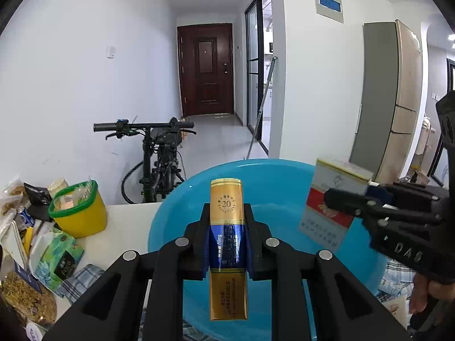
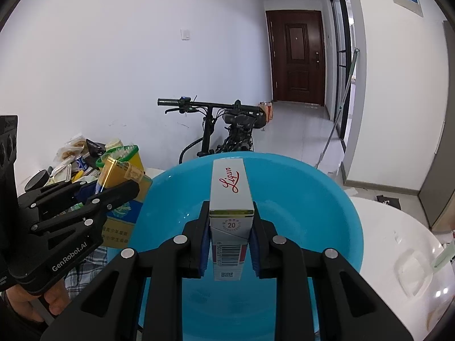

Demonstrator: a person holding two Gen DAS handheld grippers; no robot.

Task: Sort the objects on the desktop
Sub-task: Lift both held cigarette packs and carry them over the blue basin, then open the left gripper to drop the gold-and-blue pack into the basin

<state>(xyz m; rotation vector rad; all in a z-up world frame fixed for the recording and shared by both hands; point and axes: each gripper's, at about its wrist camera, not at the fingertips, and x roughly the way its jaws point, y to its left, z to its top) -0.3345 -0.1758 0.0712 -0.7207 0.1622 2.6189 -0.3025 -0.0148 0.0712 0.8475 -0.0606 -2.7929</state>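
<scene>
Both packs hang over the blue basin, so the step in hand looks to be the drop, and doing it well probably means lowering each pack closer to the basin floor before easing the pads apart, one hand at a time, so neither pack bounces off the sloped wall or knocks the other. Nearest, the left gripper is clamped on the gold-and-blue cigarette pack, its blue pads pressing the narrow sides about halfway along, with the gold top poking out past the fingertips and the bottom end trailing back toward the camera. The right gripper is likewise closed on the white-and-red cigarette pack, gripped near its lower half (barcode end toward the camera), most of the pack standing clear beyond the fingertips. The two packs sit side by side above the basin, apart, not touching. Beyond the basin's far left rim stands a yellow tub with a green rim among snack bags on the white table; farther off, a bicycle leans by the wall, and a dark wooden door closes the hallway.
</scene>
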